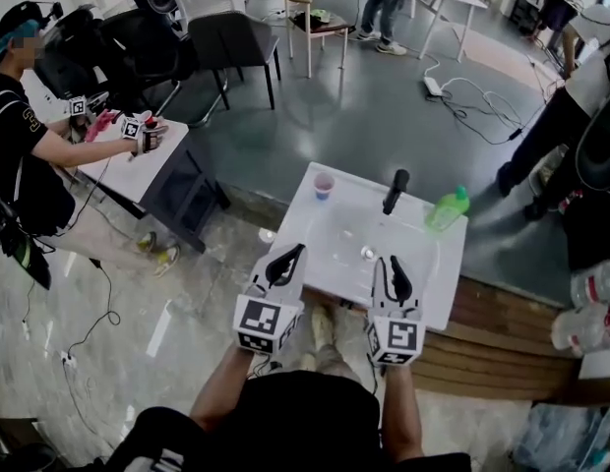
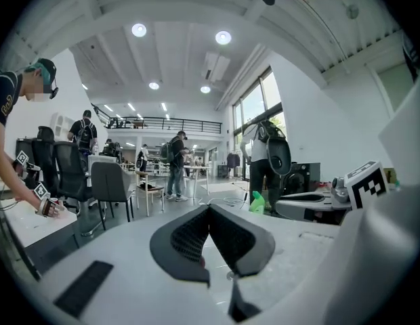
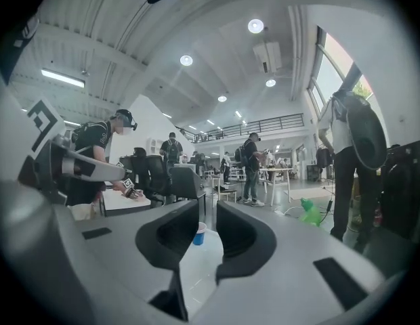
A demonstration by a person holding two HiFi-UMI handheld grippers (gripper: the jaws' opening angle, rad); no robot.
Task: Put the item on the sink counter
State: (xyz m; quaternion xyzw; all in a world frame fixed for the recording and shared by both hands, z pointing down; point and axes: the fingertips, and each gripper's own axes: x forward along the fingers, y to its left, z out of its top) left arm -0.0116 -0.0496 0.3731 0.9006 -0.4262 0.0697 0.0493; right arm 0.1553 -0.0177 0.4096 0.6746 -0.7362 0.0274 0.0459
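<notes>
Hovering at the counter's (image 1: 441, 288) near edge, both tools are empty: the left gripper (image 1: 286, 263) has its jaws pressed together, and the right gripper (image 1: 395, 275) shows a narrow slit with nothing in it. The cup (image 1: 324, 185) stands at the far-left corner and the bottle (image 1: 448, 208) at the far-right, both on the counter. Danger: each is close to the rim, so a careless swing could knock one off.

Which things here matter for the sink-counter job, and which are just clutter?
Job:
- sink counter
- cup and green bottle, both on it; unclear which is "the item"
- left gripper, shut, empty
- right gripper, open, empty

Lying about:
- black faucet
- dark chair
- power strip
</notes>
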